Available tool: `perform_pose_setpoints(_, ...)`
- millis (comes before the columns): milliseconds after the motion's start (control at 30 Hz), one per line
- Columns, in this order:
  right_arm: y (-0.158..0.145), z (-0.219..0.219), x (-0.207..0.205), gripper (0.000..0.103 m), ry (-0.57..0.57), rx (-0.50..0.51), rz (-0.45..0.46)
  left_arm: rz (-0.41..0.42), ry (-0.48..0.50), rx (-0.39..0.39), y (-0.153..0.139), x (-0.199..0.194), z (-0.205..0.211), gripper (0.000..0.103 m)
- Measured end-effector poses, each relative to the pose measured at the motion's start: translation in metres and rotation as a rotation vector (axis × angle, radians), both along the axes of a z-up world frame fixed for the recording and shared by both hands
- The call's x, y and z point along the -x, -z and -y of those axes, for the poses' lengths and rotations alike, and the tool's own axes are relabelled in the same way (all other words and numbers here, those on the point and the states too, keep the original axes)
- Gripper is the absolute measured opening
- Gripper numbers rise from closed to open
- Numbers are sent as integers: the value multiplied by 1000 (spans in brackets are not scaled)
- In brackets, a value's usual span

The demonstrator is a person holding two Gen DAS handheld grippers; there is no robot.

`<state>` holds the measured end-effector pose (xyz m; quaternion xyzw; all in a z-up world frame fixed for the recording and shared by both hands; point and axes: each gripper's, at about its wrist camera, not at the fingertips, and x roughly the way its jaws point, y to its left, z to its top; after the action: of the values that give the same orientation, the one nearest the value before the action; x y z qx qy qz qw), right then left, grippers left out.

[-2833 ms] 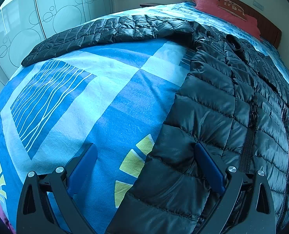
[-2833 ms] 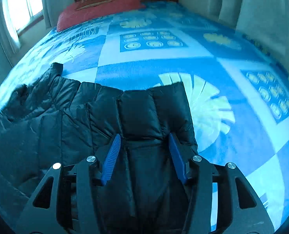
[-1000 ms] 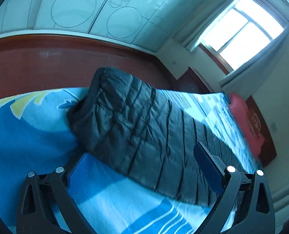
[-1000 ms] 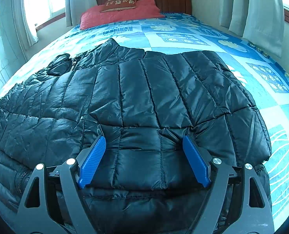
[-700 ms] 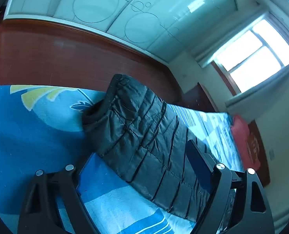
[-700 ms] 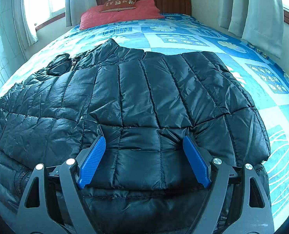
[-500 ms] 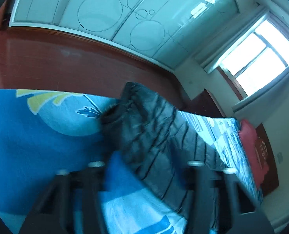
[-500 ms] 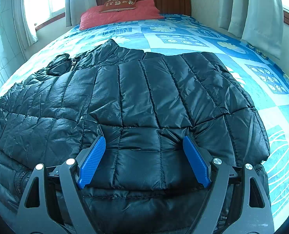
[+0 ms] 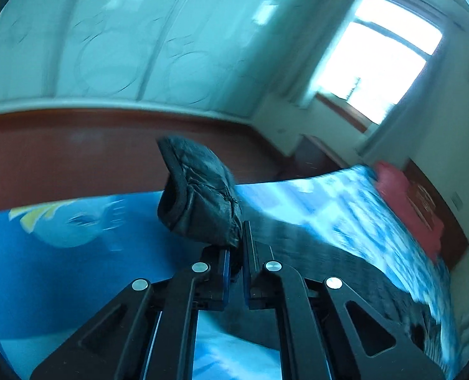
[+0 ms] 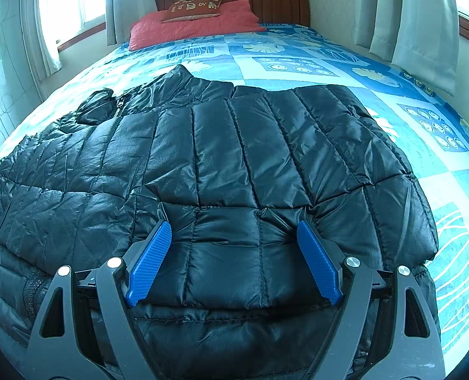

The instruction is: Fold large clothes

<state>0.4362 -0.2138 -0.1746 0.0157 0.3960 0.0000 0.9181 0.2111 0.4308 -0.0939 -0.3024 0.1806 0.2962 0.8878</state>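
I see my left gripper [image 9: 237, 247] with its two fingers squeezed close together, and they pinch the end of a sleeve [image 9: 199, 199] of the black puffy jacket [image 10: 228, 171]. The cuff sticks up past the fingertips, and its dark round opening faces left. The rest of the sleeve runs back from the gripper to the right, low over the blue bedspread [image 9: 63, 262]. This picture is blurry, so I cannot make out small things in it. Behind the sleeve I see the dark red floor [image 9: 76, 152], the pale wardrobe doors [image 9: 133, 47] with circle shapes on them, and a bright window [image 9: 380, 53]. My right gripper [image 10: 233, 237] has its blue fingers [image 10: 152, 259] spread wide apart, and they hold nothing. Both fingertips rest on the jacket near its lower edge, and they press small dents into the soft cloth. The jacket lies spread out flat on the bed, and it covers most of the near part. Its collar [image 10: 180, 79] points toward the far end, where a red pillow [image 10: 196, 25] leans by the brown headboard [image 10: 266, 3]. One sleeve looks folded over the body on the right side. A zipper [image 10: 118, 109] shows near the collar on the left. White curtains [image 10: 424, 22] hang on the right wall.
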Motion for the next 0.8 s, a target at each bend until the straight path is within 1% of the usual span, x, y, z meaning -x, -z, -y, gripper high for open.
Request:
perform_pose_setpoints(33,0,0,0,81,0,0,0,3,31,-22,-6,-6,12,5)
perform_pose_setpoints(67,1,0,1,81,0,-1,0,9,81,-47,-13,-17,30,5)
perform_pose_setpoints(100,0,0,0,81,0,-3,0,29,139,-61,-20,-27,50,5)
perform_pose_setpoints(133,0,0,0,81,0,-3,0,31,175,-70,-24,-34,63,5)
perform_pose_setpoints(200,0,1,0,81,0,-6,0,24,263,-89,-31,-55,99,5)
perform_pose_setpoints(267,-1,2,-1,81,-1,-12,1,3,363,-117,-35,-79,144,5)
perform_pose_setpoints(400,-2,2,-2,81,0,-19,3,-42,518,-181,-35,-116,228,5)
perform_pose_setpoints(600,-1,3,0,81,0,-28,6,-114,688,-235,-24,-160,326,5)
perform_pose_setpoints(733,-1,4,-1,82,0,-34,8,-157,757,-245,-12,-164,381,5)
perform_pose_setpoints(800,-1,4,-1,82,0,-34,9,-183,788,-262,-2,-173,405,5)
